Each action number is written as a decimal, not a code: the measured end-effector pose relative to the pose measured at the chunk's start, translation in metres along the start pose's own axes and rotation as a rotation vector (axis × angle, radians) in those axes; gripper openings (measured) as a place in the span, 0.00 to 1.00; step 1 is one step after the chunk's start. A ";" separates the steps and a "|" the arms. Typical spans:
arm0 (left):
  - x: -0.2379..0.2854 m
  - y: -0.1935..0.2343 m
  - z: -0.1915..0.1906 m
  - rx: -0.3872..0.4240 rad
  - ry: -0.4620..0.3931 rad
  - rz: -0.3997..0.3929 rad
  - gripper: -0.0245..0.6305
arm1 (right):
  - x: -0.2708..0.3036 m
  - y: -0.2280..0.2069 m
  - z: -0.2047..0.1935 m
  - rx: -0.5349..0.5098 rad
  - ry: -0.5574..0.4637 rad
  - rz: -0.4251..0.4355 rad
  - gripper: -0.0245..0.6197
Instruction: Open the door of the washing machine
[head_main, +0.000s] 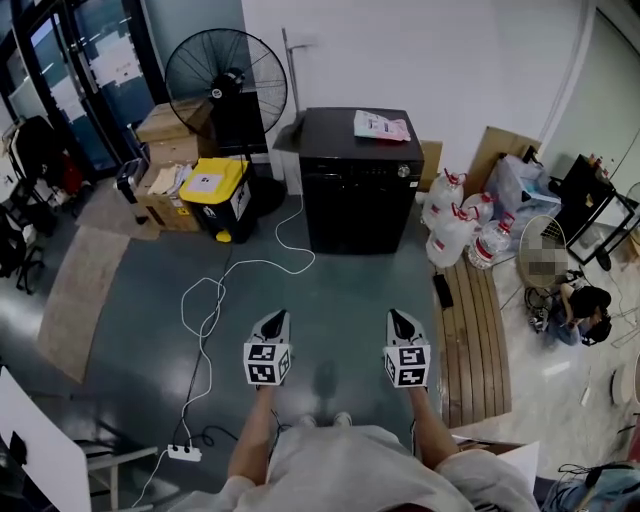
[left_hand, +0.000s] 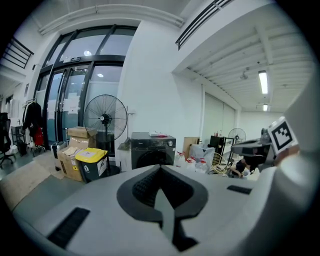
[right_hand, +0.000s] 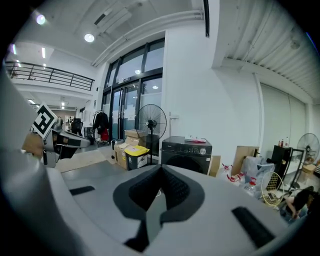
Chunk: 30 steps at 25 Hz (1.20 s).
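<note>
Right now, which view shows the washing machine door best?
Left gripper view: it faces the washing machine door almost head-on, round outline clear. Right gripper view shows the door obliquely, lower part cut off. Head view: washing machine front foreshortened, no outline.

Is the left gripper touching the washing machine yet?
Apart. The head view shows a stretch of floor between the left gripper and the washing machine.

- A bare, workshop-like hall: grey floor (head_main: 340, 290), tall glass doors (left_hand: 75, 105).
- Stacked cardboard boxes (head_main: 168, 150), a pedestal fan (head_main: 225, 75), water jugs (head_main: 450, 235), a trailing extension cord (head_main: 183, 452).
</note>
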<state>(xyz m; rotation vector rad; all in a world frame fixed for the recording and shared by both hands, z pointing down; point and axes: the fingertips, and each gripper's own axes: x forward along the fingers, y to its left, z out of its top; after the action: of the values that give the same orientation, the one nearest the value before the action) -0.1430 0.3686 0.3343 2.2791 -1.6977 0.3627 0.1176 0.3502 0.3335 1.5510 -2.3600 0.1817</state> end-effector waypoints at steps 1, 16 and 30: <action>0.002 -0.002 0.000 0.000 0.002 0.005 0.05 | 0.002 -0.002 -0.001 -0.002 0.002 0.008 0.04; 0.059 -0.006 -0.004 -0.002 0.019 0.014 0.05 | 0.050 -0.037 -0.016 0.002 0.016 0.026 0.04; 0.181 0.056 0.038 0.006 0.030 -0.051 0.05 | 0.174 -0.063 0.019 0.010 0.033 -0.029 0.04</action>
<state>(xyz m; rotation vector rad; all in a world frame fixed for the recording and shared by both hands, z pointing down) -0.1449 0.1780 0.3681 2.3045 -1.6224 0.3893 0.1077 0.1675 0.3686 1.5736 -2.3133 0.2114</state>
